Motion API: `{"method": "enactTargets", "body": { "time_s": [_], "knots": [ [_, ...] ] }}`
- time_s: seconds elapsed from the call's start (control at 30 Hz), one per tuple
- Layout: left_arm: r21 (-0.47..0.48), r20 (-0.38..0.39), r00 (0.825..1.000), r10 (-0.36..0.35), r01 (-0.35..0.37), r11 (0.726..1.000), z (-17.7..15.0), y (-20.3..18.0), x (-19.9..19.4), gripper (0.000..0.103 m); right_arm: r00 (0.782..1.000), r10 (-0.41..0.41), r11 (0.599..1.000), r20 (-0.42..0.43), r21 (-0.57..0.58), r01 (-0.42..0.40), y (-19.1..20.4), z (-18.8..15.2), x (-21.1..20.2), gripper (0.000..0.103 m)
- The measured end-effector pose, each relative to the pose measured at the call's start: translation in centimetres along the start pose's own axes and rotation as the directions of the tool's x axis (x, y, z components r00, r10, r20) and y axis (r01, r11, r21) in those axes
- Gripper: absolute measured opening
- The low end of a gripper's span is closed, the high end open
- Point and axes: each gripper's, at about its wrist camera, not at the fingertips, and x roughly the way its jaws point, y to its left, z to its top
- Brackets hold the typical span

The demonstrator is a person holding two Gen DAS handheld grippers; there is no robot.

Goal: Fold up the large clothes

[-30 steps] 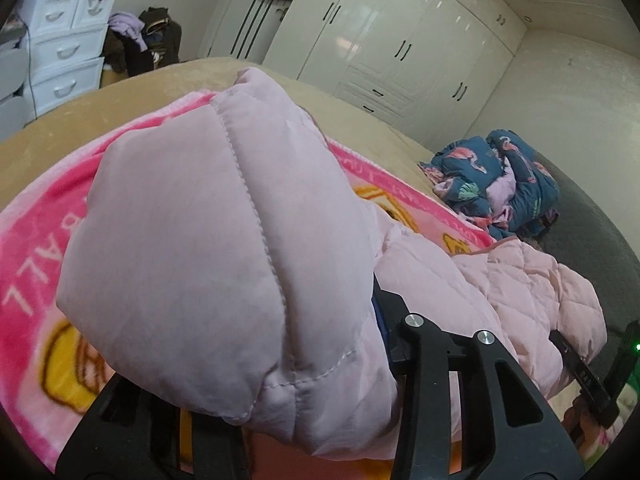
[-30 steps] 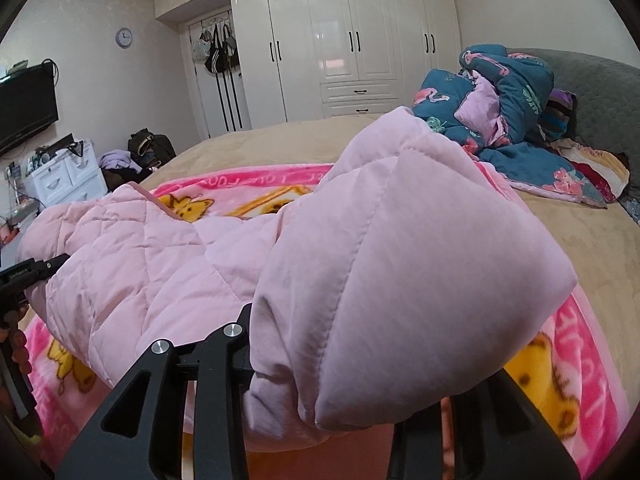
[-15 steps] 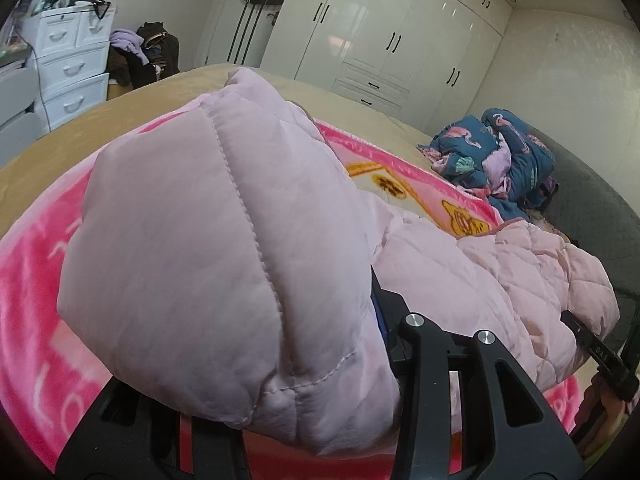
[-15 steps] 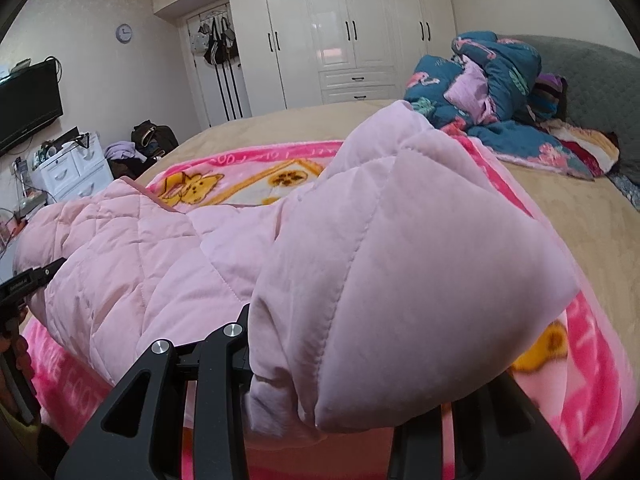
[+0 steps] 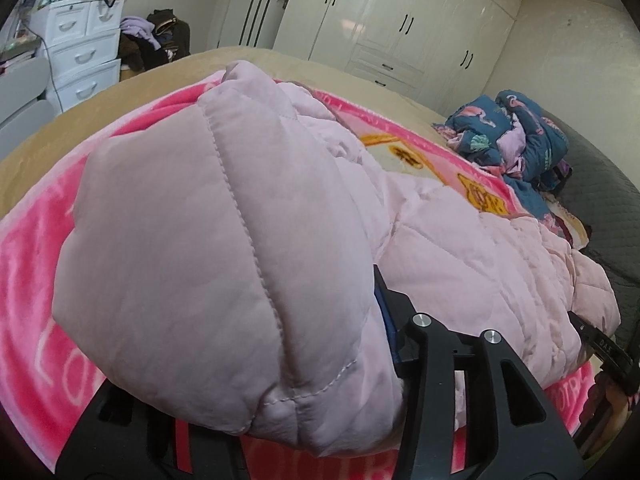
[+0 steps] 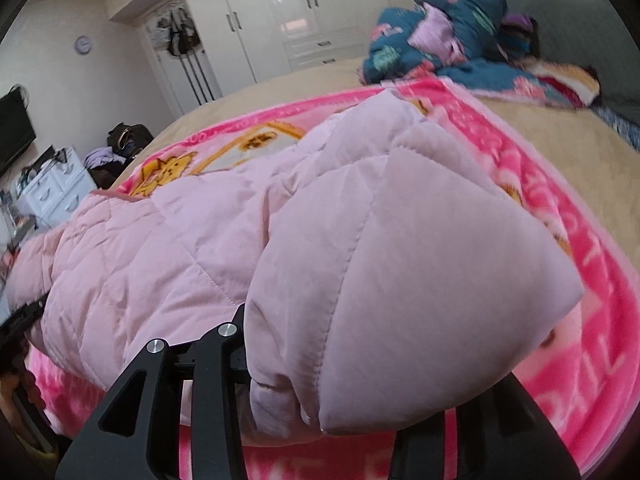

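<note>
Your left gripper [image 5: 276, 364] has a bunched corner of the pink quilted jacket [image 5: 224, 248] between its black fingers; the jaws have just been opening a little, and the padded fabric fills the gap and hides the pads, so you cannot tell whether they press on it. Your right gripper [image 6: 352, 364] carries the opposite corner of the same jacket [image 6: 400, 264] in like manner, its jaws also having just eased wider, the fabric draped over both fingers. Between your two hands the jacket stretches across the near part of a pink blanket [image 5: 36, 264] printed with yellow cartoon figures and white capital letters; the lettering is cut off and distorted, so no whole word can be read. The blanket lies on a beige-covered bed [image 6: 568, 148]. A heap of teal patterned bedding [image 5: 516, 140] sits at the far right of the bed. White wardrobes [image 5: 404, 28] line the far wall; a white drawer unit [image 5: 80, 52] stands at the far left. In the left wrist view, small white characters mark the other gripper's finger at the right edge, too small to read.
</note>
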Motion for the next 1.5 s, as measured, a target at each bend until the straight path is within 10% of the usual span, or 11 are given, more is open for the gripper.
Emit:
{"method": "enactTargets", "body": {
  "time_s": [0.5, 0.7, 0.77, 1.5],
  "knots": [
    [-0.04, -0.042, 0.999, 0.027, -0.028, 0.999, -0.6, 0.8, 1.1, 0.056, 0.995, 0.037, 0.986, -0.098, 0.163, -0.02, -2.6, -0.6, 2.9, 0.068],
    [-0.07, -0.067, 0.996, 0.05, -0.055, 0.996, -0.8, 1.4, 0.4, 0.083, 0.991, 0.05, 0.973, -0.122, 0.232, -0.021, -4.6, -1.0, 2.1, 0.099],
    [-0.069, -0.068, 0.995, 0.076, -0.081, 0.994, -1.0, 1.6, -0.2, 0.094, 0.992, 0.046, 0.972, -0.116, 0.235, -0.017, -5.1, -1.1, 1.4, 0.099],
    [-0.049, 0.118, 0.969, 0.216, -0.212, 0.976, -2.5, 1.0, -12.2, 0.094, 0.993, -0.028, 0.997, 0.118, 0.081, 0.018, -6.2, -0.8, -10.6, 0.099]
  ]
}}
